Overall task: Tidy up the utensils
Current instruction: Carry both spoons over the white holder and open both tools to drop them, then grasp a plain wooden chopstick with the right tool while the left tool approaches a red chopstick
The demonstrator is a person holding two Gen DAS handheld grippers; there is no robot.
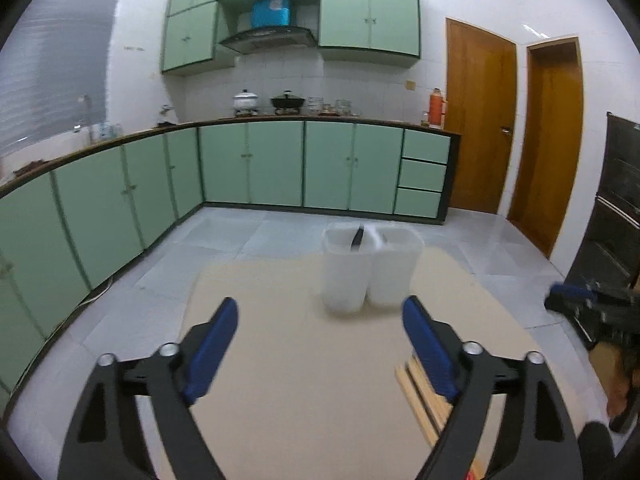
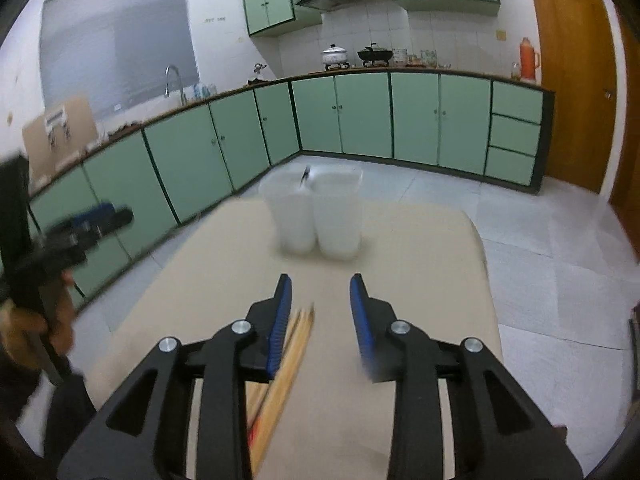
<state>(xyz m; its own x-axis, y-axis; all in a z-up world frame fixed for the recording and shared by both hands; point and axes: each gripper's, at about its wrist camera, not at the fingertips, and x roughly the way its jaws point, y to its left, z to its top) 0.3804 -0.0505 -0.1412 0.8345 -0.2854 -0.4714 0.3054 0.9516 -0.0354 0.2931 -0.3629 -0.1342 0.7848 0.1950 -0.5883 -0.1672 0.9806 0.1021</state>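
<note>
I have both claws over the beige counter [image 1: 288, 360], and neither grips anything. My left claw [image 1: 320, 344] stands wide apart with only bare surface between its blue pads; it sits to the left of the work, out of the way of the pickup. My right claw [image 2: 320, 320] is parted more narrowly, and the chopsticks [image 2: 294, 344] lie flat on the counter just beside its left pad, partly under it, not pinched. I judge that narrow gap suits thin sticks: less travel to clench.

The 2 translucent bins [image 2: 316, 216] stand side by side, touching, at the far end of the counter, well apart from the chopsticks. 1 dark utensil [image 2: 306, 174] leans in the left bin, handle up; the right bin looks empty, so I take it as the slot for the chopsticks. The blur hides finer detail.
</note>
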